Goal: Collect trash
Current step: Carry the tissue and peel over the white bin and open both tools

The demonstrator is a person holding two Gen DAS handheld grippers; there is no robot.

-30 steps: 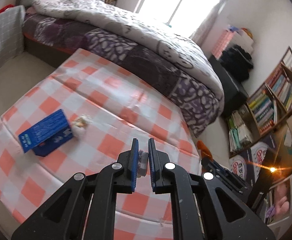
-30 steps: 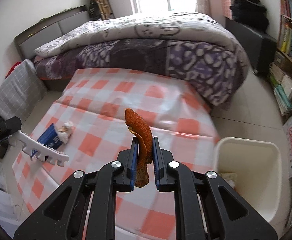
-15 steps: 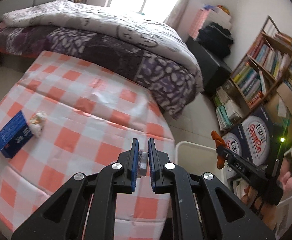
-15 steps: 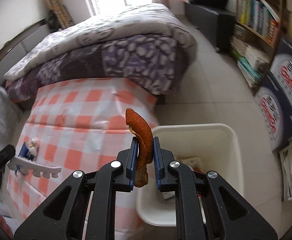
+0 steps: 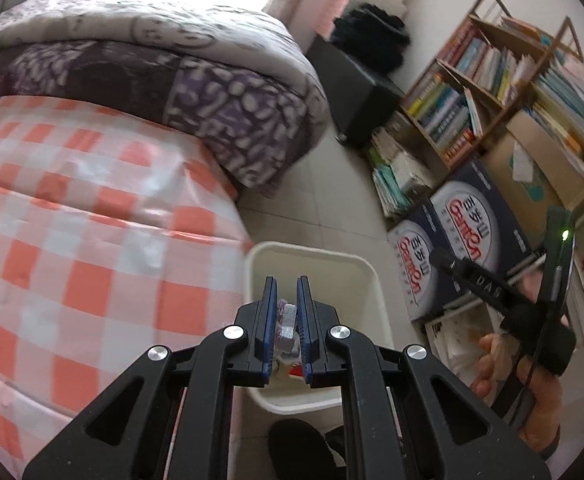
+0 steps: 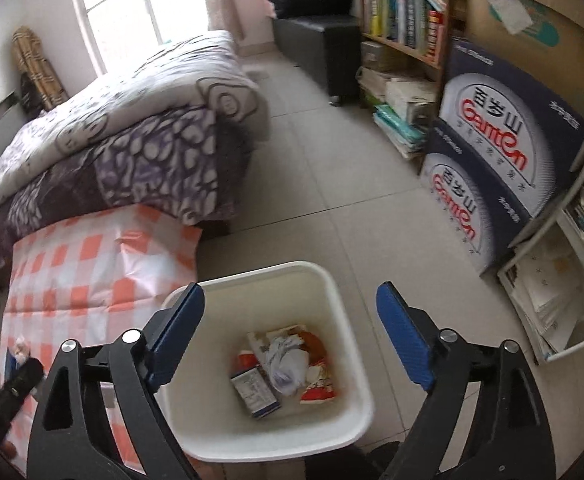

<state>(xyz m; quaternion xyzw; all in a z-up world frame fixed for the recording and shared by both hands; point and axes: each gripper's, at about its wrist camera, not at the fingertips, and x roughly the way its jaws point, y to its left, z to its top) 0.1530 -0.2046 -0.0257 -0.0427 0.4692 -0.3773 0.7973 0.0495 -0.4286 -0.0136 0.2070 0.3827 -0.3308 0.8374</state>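
Right gripper (image 6: pixel 290 334) has just sprung apart, empty, over the trash bin (image 6: pixel 331 286) (orange peel apparently inside); left gripper (image 5: pixel 286 322) clamps a small wrapper (image 5: pixel 286 322) above it, undropped.

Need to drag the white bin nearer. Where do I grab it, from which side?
On the white bin, grip the thin wall at the rim, mid-side, not a rounded corner. Come from above, one finger inside, one outside: the top is open and the trash lies low.

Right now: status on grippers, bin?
Right gripper jaws just opened, empty, over bin. Left gripper shut on small wrapper, above the bin. Nothing blocking.
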